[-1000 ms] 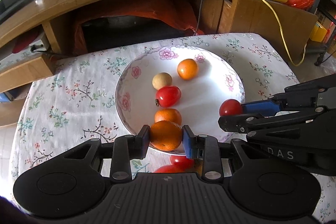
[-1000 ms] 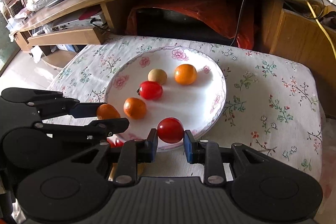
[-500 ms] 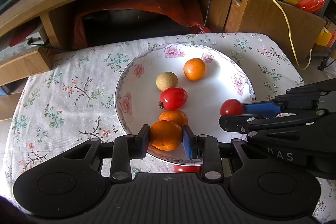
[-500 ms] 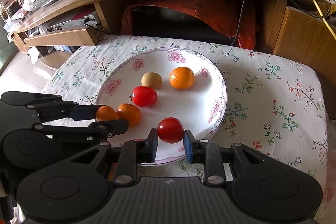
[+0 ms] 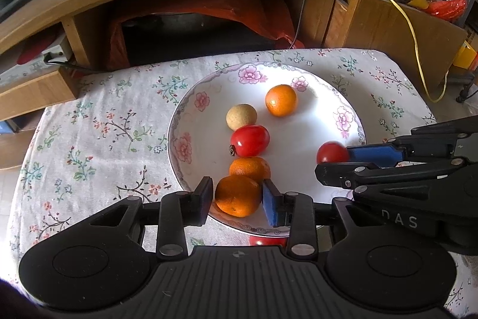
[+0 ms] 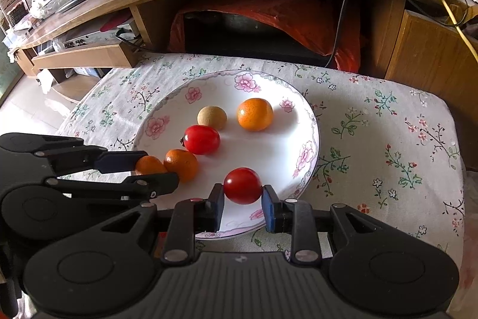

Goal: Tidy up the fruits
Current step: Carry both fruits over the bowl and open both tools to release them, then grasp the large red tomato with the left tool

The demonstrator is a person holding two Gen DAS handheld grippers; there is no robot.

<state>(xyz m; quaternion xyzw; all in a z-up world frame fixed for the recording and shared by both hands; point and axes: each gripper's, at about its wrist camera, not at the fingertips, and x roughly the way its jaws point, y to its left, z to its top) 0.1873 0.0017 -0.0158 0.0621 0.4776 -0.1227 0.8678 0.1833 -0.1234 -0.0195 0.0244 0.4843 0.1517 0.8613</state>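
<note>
Our left tool [image 5: 238, 197] has just been opening around the orange [image 5: 237, 195]; there's now a gap at the pads, and the orange sits at the near rim of the plate [image 5: 191, 121]. Looks released. Our right tool [image 6: 242, 198] is closed on the red tomato [image 6: 242, 185], just over the plate; we'd drop it next.

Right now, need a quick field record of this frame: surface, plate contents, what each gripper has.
surface: floral tablecloth
plate: white, pink flower rim
loose on plate: far orange, beige round fruit, oblong red tomato, near orange
left gripper: jaws have just been opening; small gaps show beside the orange between them, over the plate's near rim
right gripper: shut on round red tomato, over the plate
off plate: red fruit partly hidden under the left gripper
</note>
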